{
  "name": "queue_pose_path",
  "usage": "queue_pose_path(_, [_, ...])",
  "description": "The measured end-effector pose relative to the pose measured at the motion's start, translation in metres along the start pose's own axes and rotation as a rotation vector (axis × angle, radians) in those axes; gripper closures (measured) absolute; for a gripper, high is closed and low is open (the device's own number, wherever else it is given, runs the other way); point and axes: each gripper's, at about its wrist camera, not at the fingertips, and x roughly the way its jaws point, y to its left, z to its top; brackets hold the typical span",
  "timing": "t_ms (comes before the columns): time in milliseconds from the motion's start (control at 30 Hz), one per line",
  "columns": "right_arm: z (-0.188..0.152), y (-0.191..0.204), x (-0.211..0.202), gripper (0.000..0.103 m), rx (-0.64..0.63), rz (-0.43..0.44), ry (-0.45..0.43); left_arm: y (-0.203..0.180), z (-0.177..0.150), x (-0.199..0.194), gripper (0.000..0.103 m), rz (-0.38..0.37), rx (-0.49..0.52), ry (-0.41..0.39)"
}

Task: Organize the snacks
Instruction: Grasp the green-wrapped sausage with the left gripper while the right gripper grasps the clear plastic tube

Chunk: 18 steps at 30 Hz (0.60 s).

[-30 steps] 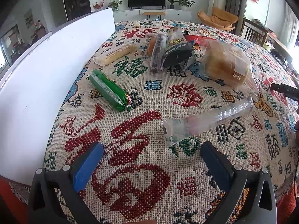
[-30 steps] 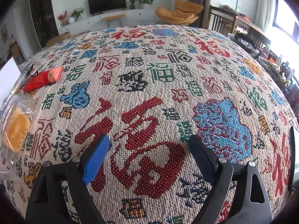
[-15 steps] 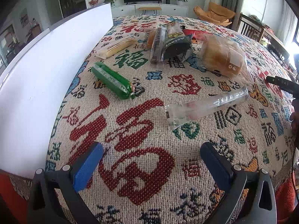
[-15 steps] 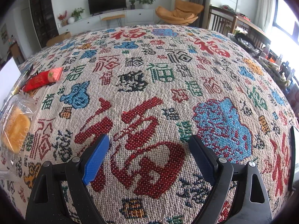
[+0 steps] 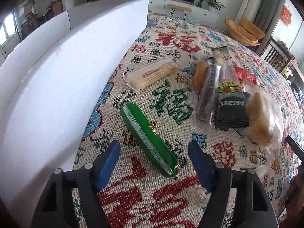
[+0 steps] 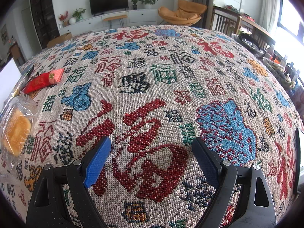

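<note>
A green sausage-shaped snack pack lies slantwise on the patterned tablecloth beside a white box. My left gripper hovers over its near half. The jaws are closing, with the pack between them and the pads clear of it. Behind lie a pale wafer pack, a wrapped bun, a dark biscuit pack, a black packet, a red packet and bagged bread. My right gripper stands open over bare cloth.
The white box's wall runs along the left side of the left wrist view. In the right wrist view the red packet and the bagged bread sit at the far left. A dark gripper tip shows at the right edge.
The left gripper has swung left towards the green pack and its jaws have narrowed. The long clear pack has left its view. The right gripper has not moved.
</note>
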Motion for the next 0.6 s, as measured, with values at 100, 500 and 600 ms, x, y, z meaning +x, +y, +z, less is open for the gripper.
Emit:
queue_pose_path(100, [0.000,0.000,0.000,0.014,0.000,0.000,0.000,-0.006,0.004,0.003,0.066,0.034,0.041,-0.012])
queue_pose_path(500, [0.000,0.000,0.000,0.014,0.000,0.000,0.000,-0.010,-0.033,-0.019,0.081,-0.099,0.132,-0.002])
queue_pose_path(600, [0.000,0.000,0.000,0.014,0.001,0.001,0.000,-0.008,-0.035,-0.022,0.081,-0.115,0.120,-0.005])
